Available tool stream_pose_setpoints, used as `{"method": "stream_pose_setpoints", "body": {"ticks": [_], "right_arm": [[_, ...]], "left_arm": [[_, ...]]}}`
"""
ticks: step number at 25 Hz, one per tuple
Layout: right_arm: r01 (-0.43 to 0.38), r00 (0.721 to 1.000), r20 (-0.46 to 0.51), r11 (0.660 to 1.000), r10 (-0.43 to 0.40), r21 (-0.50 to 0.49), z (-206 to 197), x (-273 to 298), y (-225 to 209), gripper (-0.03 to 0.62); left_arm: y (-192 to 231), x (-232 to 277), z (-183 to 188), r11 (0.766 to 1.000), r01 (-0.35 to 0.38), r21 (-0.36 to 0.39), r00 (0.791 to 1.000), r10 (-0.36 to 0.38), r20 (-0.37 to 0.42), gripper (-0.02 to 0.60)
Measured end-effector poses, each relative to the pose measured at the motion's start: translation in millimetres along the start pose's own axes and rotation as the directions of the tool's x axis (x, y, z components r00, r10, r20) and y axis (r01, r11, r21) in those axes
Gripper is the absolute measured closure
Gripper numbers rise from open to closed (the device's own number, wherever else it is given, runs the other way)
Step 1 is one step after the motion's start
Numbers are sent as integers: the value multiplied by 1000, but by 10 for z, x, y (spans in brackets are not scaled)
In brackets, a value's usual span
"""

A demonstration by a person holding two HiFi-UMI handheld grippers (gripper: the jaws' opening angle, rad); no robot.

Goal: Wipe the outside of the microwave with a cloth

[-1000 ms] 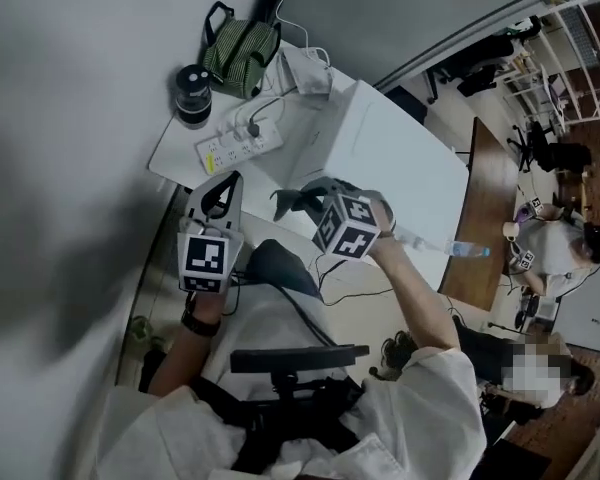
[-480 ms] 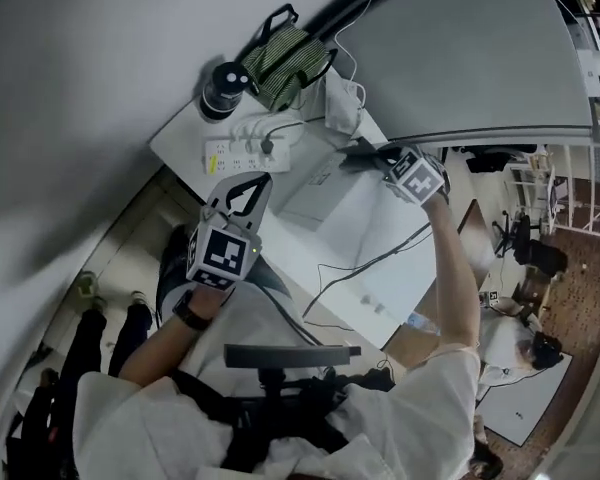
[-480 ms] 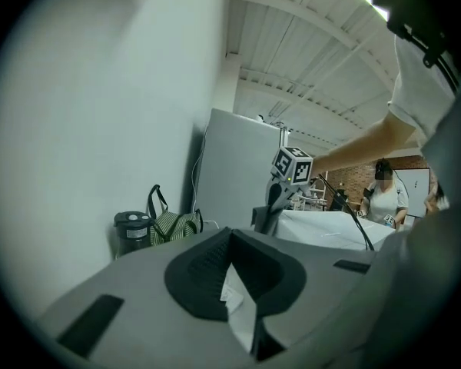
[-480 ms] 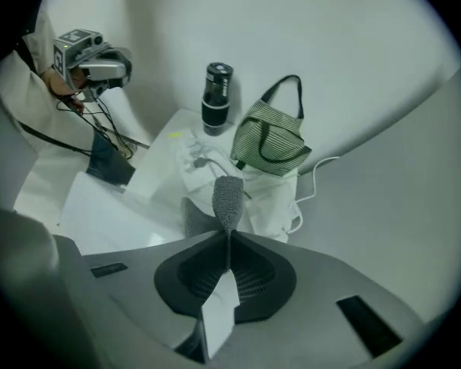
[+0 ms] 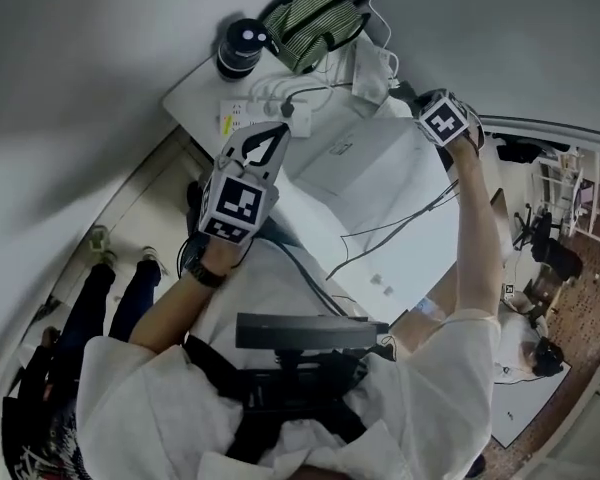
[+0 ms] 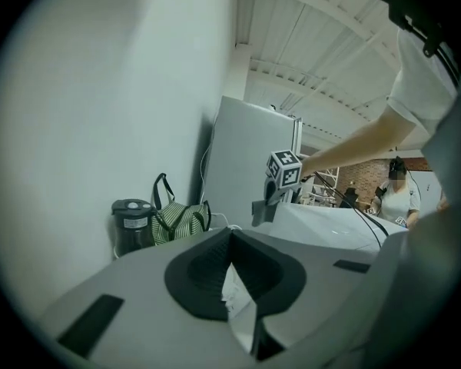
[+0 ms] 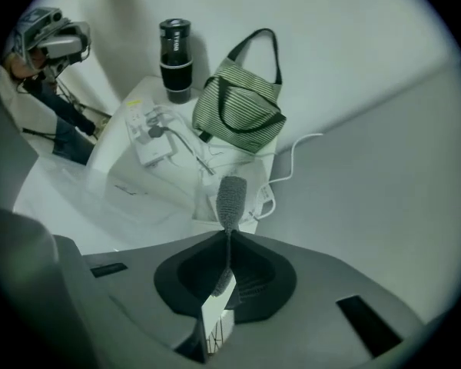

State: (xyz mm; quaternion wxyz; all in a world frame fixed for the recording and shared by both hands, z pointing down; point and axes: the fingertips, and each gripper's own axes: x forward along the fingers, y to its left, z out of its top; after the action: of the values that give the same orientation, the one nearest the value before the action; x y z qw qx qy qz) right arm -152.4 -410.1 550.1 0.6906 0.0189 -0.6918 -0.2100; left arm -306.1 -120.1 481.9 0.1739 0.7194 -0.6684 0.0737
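The white microwave (image 5: pixel 380 173) sits on a white table against the wall. My right gripper (image 5: pixel 412 96) reaches over the microwave's far back corner and is shut on a grey cloth (image 7: pixel 230 194). The cloth sticks out past the closed jaws, over the white top (image 7: pixel 84 194). In the left gripper view the right gripper's marker cube (image 6: pixel 284 167) and the hanging cloth (image 6: pixel 263 210) show above the microwave (image 6: pixel 330 225). My left gripper (image 5: pixel 280 130) hovers at the microwave's left side near the power strip. Its jaws are shut with nothing between them (image 6: pixel 230 235).
A black flask (image 5: pixel 242 46), a green striped bag (image 5: pixel 315 13), a power strip (image 5: pixel 255 118) and a white adapter (image 5: pixel 375 68) crowd the table behind and left of the microwave. A thin dark cable (image 5: pixel 400 223) trails across the microwave top. The wall is close on the left.
My right gripper has carried the cloth from the microwave's near side across the top to its far back corner. The left gripper rose toward the power strip, still shut.
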Motion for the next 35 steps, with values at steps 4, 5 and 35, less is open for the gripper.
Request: {"method": "stream_pose_setpoints", "body": {"ticks": [4, 5, 35], "right_arm": [[-75, 997, -30, 985, 72, -154, 271, -142, 545, 579], [-112, 994, -27, 977, 109, -180, 353, -198, 734, 578], [-223, 970, -153, 947, 191, -229, 400, 268, 1081, 579]], "left_arm": [[77, -74, -12, 1000, -22, -16, 999, 22, 31, 549], [76, -96, -36, 1000, -24, -19, 999, 25, 30, 548], [426, -739, -543, 962, -234, -140, 972, 236, -1, 549]]}}
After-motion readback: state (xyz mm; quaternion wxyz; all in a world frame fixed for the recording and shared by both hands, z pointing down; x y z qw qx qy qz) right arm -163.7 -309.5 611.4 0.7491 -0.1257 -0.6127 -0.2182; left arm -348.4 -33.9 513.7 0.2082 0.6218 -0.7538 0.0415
